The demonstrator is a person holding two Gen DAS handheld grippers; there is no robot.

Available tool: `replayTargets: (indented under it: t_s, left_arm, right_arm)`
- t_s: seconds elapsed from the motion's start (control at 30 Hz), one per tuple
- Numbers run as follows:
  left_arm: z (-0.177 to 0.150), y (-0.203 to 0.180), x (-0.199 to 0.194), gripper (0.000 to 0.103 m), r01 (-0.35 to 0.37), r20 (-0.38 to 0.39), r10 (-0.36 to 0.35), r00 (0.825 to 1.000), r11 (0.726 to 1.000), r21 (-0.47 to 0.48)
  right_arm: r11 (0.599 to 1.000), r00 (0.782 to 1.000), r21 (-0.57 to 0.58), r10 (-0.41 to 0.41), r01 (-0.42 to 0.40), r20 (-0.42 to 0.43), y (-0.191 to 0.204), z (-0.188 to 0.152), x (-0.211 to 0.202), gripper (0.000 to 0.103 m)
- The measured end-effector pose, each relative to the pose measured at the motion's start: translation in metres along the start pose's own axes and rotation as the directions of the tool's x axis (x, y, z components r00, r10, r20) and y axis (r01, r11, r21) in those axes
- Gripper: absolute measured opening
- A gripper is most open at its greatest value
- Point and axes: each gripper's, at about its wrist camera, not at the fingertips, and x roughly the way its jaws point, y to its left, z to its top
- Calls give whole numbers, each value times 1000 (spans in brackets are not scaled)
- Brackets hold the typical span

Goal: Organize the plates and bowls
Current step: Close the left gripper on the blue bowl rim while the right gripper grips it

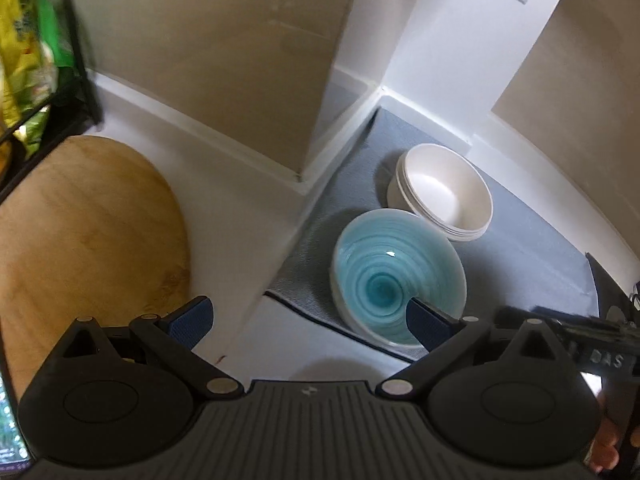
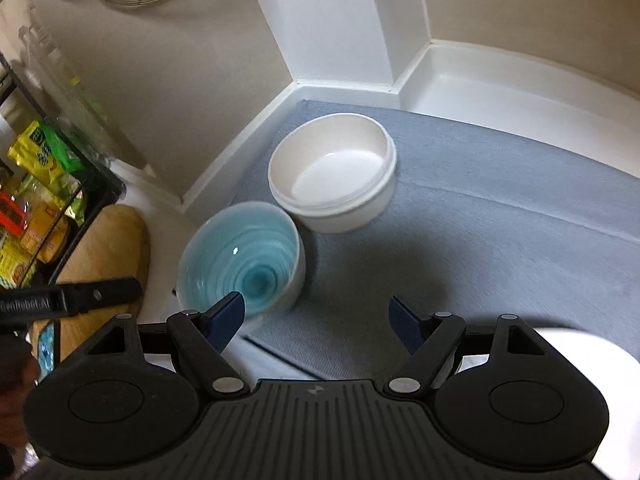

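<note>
A blue swirl-glazed bowl (image 1: pixel 396 276) (image 2: pixel 244 264) sits upright near the front left corner of a grey mat (image 1: pixel 520 248) (image 2: pixel 480 220). Just behind it is a stack of white bowls (image 1: pixel 444 196) (image 2: pixel 332 172). My left gripper (image 1: pixel 308 322) is open and holds nothing; its right fingertip (image 1: pixel 424 324) overlaps the blue bowl's near rim in this view. My right gripper (image 2: pixel 316 322) is also open and holds nothing above the mat, its left fingertip (image 2: pixel 228 320) in front of the blue bowl's near rim. Whether either fingertip touches the bowl I cannot tell.
A round wooden board (image 1: pixel 88 232) (image 2: pixel 108 248) lies on the white counter to the left. A black wire rack (image 1: pixel 72 80) (image 2: pixel 92 184) with yellow and green packets stands beyond it. Walls and a jutting corner (image 1: pixel 304 176) close in behind. A white rounded object (image 2: pixel 580 344) shows at lower right.
</note>
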Motion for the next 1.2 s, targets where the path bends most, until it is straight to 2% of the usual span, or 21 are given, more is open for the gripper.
replayTargets:
  t_s: [0.07,0.13,0.2,0.27,0.3,0.33,0.37,0.4,0.43,0.47,0.57,0.67,0.8,0.93,1.2]
  left_arm:
    - [3,-6,8,102,-11,-1,11,1000,1000,7]
    - [7,-12,17,95,-15,-6,15,1000,1000,7]
    - [11,-16,28,82,-1,-24,1,1000,1000,-2]
    - [14,-19,39,74,12,-49,-12,999,1000,-7]
    - [15,-20,45,69,17,-65,-18,998,1000,-7]
    - [16,-21,51,66,21,-78,-21,997,1000,-8]
    - [16,-21,57,60,22,-94,-23,995,1000,-11]
    - [16,-21,62,51,25,-106,-27,994,1000,-15]
    - [16,-21,66,44,34,-120,-37,992,999,-21]
    - [16,-19,72,32,49,-139,-53,989,998,-33]
    - [15,-13,85,13,38,-171,-50,984,997,-73]
    - [15,-9,87,13,57,-179,-71,981,995,-83]
    - [13,-13,86,13,46,-181,-56,982,997,-57]
    - [12,-14,80,13,59,-175,-69,982,996,-65]
    - [18,-19,46,13,77,-104,-80,991,996,-40]
  right_arm:
    - [1000,1000,-1,19,-19,-15,1,7,14,81]
    - [1000,999,-6,30,-30,-40,2,13,29,80]
    - [999,997,-11,42,-43,-59,3,18,43,79]
    - [999,996,-16,42,-44,-76,4,21,53,76]
    - [999,996,-19,39,-41,-83,3,22,57,67]
    - [999,995,-24,34,-36,-91,3,22,61,51]
    - [999,994,-28,28,-32,-103,3,22,64,43]
    - [999,993,-30,34,-37,-115,2,22,68,31]
    - [998,991,-24,58,-62,-121,1,21,69,22]
    - [996,989,-29,79,-83,-122,1,22,70,16]
    - [994,993,-90,49,-59,-109,11,22,69,15]
    - [994,993,-90,43,-54,-114,12,24,69,15]
    - [993,993,-113,23,-36,-119,16,24,67,15]
    - [992,994,-120,14,-28,-109,18,23,60,15]
    - [993,997,-113,36,-43,-67,19,24,35,15]
